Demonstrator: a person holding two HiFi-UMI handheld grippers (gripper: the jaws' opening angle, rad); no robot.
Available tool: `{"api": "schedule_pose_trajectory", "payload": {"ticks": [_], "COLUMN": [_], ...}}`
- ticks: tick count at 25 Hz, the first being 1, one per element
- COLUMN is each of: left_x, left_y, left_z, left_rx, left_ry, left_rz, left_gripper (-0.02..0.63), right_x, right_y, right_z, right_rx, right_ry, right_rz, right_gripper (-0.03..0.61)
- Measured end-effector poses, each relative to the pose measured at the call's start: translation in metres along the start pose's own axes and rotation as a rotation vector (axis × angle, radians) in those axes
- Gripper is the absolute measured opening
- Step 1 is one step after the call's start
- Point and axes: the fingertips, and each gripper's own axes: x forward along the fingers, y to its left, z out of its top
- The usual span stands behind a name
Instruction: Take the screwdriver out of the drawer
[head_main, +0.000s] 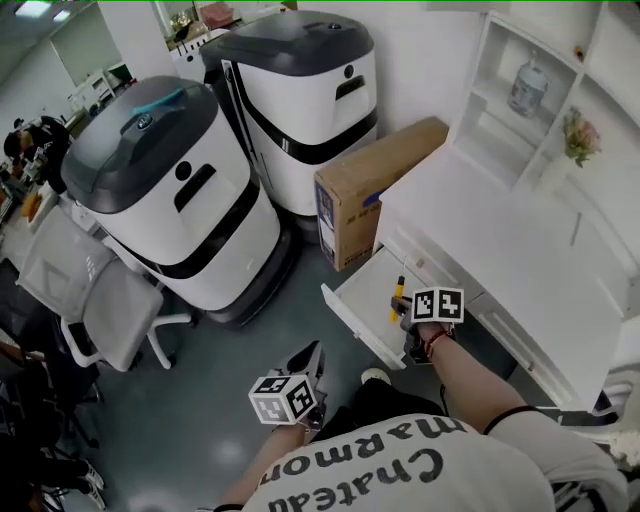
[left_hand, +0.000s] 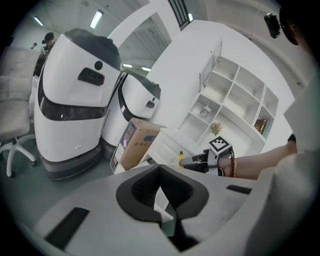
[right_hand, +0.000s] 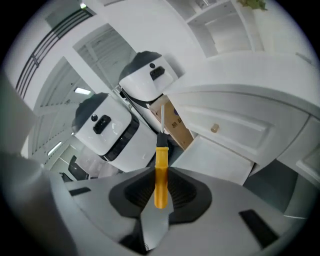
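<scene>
My right gripper (right_hand: 160, 194) is squeezing the screwdriver (right_hand: 161, 165). Its two jaws press on the yellow handle from both sides. The handle stands straight up between them. Above the yellow part is a short black part. Then a thin metal rod sticks out past the jaws, away from me.

My left gripper (left_hand: 160, 171) has its jaws pushed together. Nothing is between them. It is low over the grey floor (head_main: 250, 340), close in front of me and well apart from my right gripper. My shoe (head_main: 375, 377) shows on the floor between the two.

A red band (head_main: 433, 341) is round my right wrist, just behind the cube with the black and white squares.

Looking down from my head, I see the screwdriver up in the air over the open drawer (head_main: 347, 312). It does not touch the drawer. The drawer is white and is pulled out of the white desk (head_main: 500, 240).

A brown cardboard box (head_main: 375, 185) stands on the floor just beside the desk. Past the box are two big machines, white with dark grey tops. They are the near machine (head_main: 175, 190) and the far machine (head_main: 300, 100). A white chair (head_main: 105, 305) stands beside the near machine.

On the wall above the desk is a white shelf (head_main: 478, 80). A bottle (head_main: 527, 88) stands in one part of it. Some pink flowers (head_main: 580, 138) are in the part next to that.
</scene>
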Motion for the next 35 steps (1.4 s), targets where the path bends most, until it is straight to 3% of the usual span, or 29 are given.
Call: {"api": "schedule_pose_trajectory", "payload": {"ticks": [4, 16, 24, 35], "left_x": [-0.007, -0.067, -0.108, -0.136], "left_y": [-0.015, -0.095, -0.142, -0.15], "left_z": [0.049, 0.133, 0.159, 0.146], "left_rx": [0.049, 0.14, 0.21, 0.226], "left_ry": [-0.1, -0.347, -0.47, -0.492], "left_rz": [-0.021, -0.165, -0.248, -0.282], "left_gripper": [0.021, 0.021, 0.023, 0.022], "right_x": [-0.026, -0.129, -0.188, -0.229], "right_y": [0.037, 0.14, 0.184, 0.217], "right_z": [0.02, 0.039, 0.033, 0.015], "right_rx": [-0.047, -0.207, -0.469, -0.492], "right_ry": [-0.08, -0.329, -0.42, -0.519], "right_rz": [0.062, 0.251, 0.228, 0.276], "right_gripper": [0.089, 0.089, 0.089, 0.089]}}
